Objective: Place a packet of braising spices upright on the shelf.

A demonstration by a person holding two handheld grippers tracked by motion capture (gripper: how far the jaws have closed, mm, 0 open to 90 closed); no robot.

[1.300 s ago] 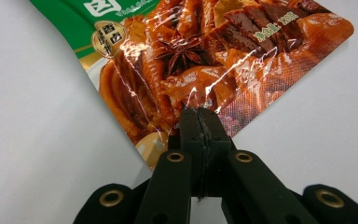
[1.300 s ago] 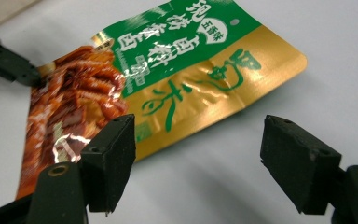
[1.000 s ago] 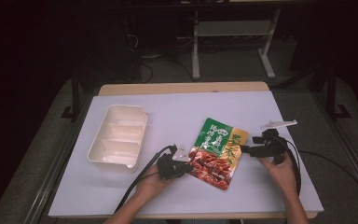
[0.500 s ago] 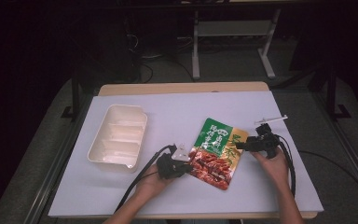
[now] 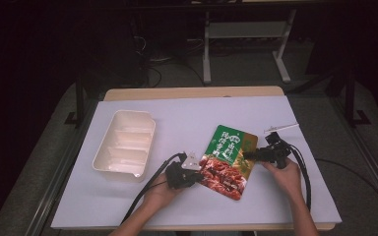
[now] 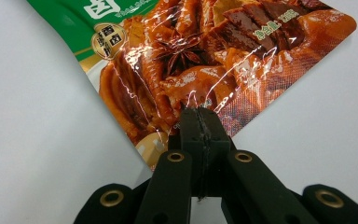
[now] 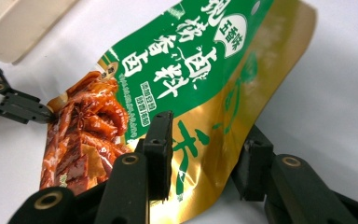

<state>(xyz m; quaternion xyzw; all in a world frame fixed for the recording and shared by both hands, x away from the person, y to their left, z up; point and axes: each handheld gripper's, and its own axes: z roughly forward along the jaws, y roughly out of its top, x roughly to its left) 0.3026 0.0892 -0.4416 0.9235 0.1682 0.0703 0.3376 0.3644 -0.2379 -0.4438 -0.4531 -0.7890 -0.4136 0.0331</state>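
A white-covered table (image 5: 187,123) stands in a dark room, with a white tray (image 5: 125,142) at its left. The sauce packet (image 5: 229,160) lies right of centre. My left gripper (image 5: 197,173) is clamped tight on its red edge. My right gripper (image 5: 250,155) has just been closing, the golden edge between its jaws, one not yet touching.

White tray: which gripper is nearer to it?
Left. The left gripper is just right of the white tray, clamped on the pouch; the right gripper is at the pouch's far edge.
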